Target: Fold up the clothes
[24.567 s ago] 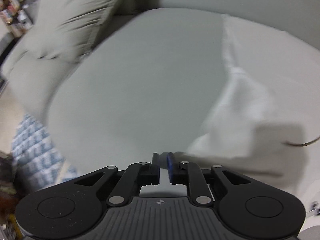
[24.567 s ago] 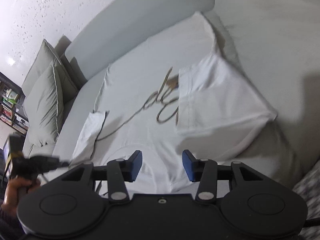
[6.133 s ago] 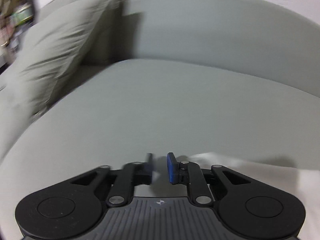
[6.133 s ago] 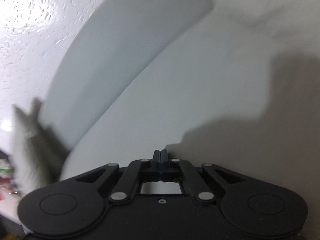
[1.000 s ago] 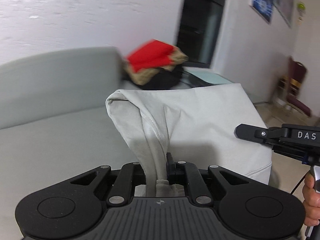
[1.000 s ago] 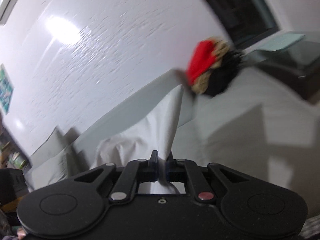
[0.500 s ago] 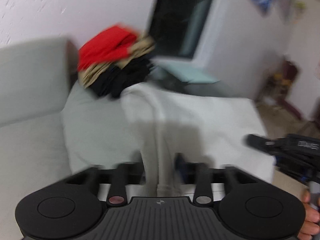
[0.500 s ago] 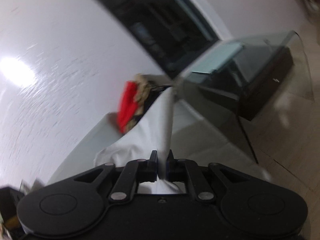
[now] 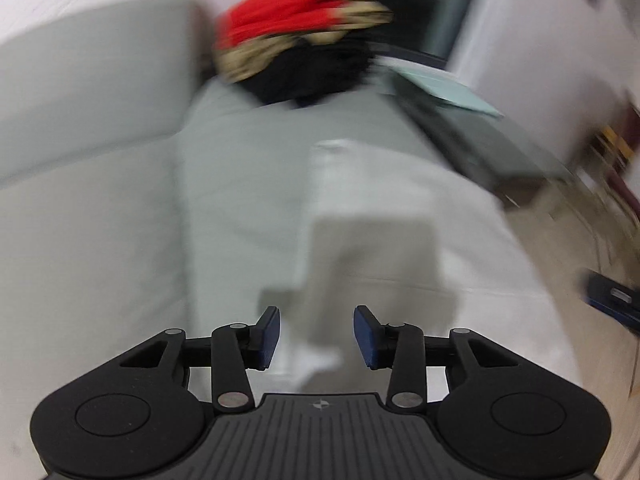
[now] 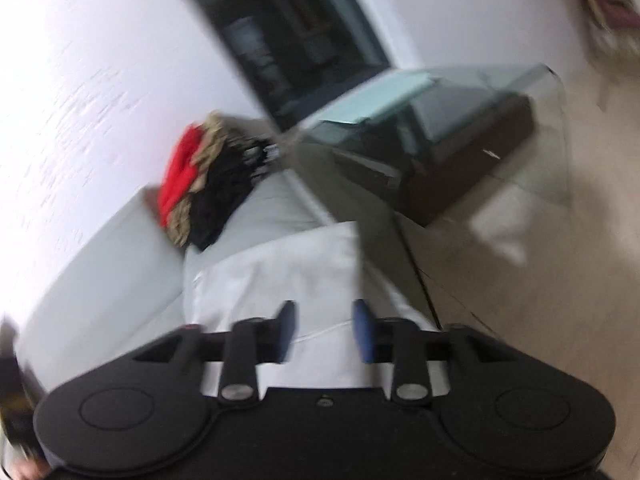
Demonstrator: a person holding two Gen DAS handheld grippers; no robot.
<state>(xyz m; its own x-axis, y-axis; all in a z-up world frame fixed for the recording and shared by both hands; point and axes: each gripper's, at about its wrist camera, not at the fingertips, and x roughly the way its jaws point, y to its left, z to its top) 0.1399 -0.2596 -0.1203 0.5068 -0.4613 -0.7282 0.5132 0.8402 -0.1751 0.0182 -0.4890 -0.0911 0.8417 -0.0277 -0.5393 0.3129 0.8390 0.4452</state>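
The white garment point(image 9: 392, 216) lies as a flat, roughly rectangular bundle on the end of the grey sofa point(image 9: 88, 184), its near part reaching down to both grippers; the blur hides how many layers it has, though its edges look straight and squared. Beyond it, at the sofa's far corner, sits a heap of red, tan and black clothes point(image 9: 304, 44), apart from the white piece, and a glass side table point(image 10: 460, 128) stands just past the sofa's arm. The garment looks like light, limp knit cloth, so it would sag and slide open if lifted from the middle; a pinch on a folded edge or corner, one on each side, would likely keep the layers together. The left gripper point(image 9: 316, 338) has its blue fingers spread wide with nothing between them, hanging just above the near edge of the cloth. The right gripper point(image 10: 325, 332) is likewise spread wide and holds nothing, with white cloth showing behind the gap.
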